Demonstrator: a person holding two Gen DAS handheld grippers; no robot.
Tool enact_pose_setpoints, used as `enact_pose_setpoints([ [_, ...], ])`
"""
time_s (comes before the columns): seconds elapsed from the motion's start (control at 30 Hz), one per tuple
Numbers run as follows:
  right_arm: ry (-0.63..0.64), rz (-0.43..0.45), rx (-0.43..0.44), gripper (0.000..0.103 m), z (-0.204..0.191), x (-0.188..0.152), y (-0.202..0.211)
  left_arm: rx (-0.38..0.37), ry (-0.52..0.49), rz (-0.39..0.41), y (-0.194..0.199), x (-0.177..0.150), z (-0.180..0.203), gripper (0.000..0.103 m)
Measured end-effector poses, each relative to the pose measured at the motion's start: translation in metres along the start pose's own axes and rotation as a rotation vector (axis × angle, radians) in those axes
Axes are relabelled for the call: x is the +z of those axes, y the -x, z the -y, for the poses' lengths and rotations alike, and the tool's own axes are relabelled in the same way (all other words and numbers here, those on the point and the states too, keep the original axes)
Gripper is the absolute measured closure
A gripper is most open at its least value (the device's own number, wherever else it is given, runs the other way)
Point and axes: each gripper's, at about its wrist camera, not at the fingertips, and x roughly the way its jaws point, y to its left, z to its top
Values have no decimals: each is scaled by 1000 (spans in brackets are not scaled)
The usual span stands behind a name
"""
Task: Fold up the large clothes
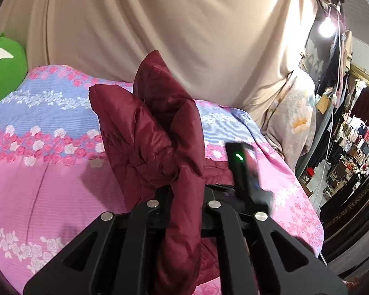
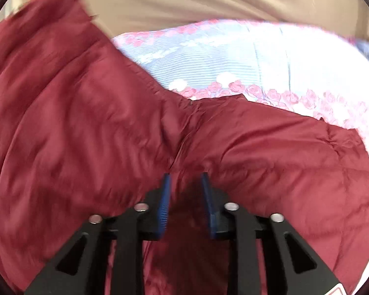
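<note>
Because the left gripper had its fingers clamped on a thick fold of the maroon puffer jacket, that part of the garment stood up in the centre of the left wrist view, bunched and pulled off the bed, probably so it could be carried over as a fold. Rest of jacket lay on the floral bedsheet, pink and blue, filling lower left of that frame. Right gripper sat low centre in its own view, blue pads parted at a narrow gap with jacket fabric behind and between them; could not tell whether they gripped it, frame was motion-blurred. Jacket filled left and lower part of the right view, sheet showing upper right. Beige curtain hung behind the bed; green cushion at left edge. Fold looked mid-way, jacket not yet flat or compact.
</note>
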Motion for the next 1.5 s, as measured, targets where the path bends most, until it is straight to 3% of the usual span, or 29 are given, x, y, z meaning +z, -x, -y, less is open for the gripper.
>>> enact_pose_setpoints([
  [0.03, -37, -30, 33, 94, 7, 8, -12, -6, -3, -2, -2, 1, 4, 96],
  [0.2, -35, -110, 44, 102, -6, 21, -64, -18, -25, -16, -8, 1, 21, 96],
  [0.43, -11, -139, 130, 102, -18, 29, -89, 6, -27, -59, -43, 0, 34, 96],
  [0.5, -36, -138, 142, 102, -10, 27, -79, -6, -21, -71, -48, 1, 38, 96],
  [0.6, -26, -56, 138, 98, 14, 16, -24, -5, -38, -74, -49, 2, 43, 96],
  [0.87, -126, 59, -101, 97, 116, -44, 83, -27, -76, -122, -71, -3, 60, 96],
  [1.0, -195, 41, -43, 98, 141, -51, 72, -47, -95, -156, -88, -9, 75, 96],
  [1.17, -107, 12, -56, 98, 118, -48, 40, -51, -144, -213, -117, -22, 110, 96],
  [1.27, -118, 20, -15, 98, 119, -52, 38, -59, -180, -244, -139, -30, 137, 95],
  [1.4, -210, 30, 72, 99, 145, -63, 56, -41, -201, -305, -180, -44, 160, 96],
  [1.5, -267, 47, 59, 99, 163, -71, 86, -26, -196, -358, -207, -56, 164, 96],
])
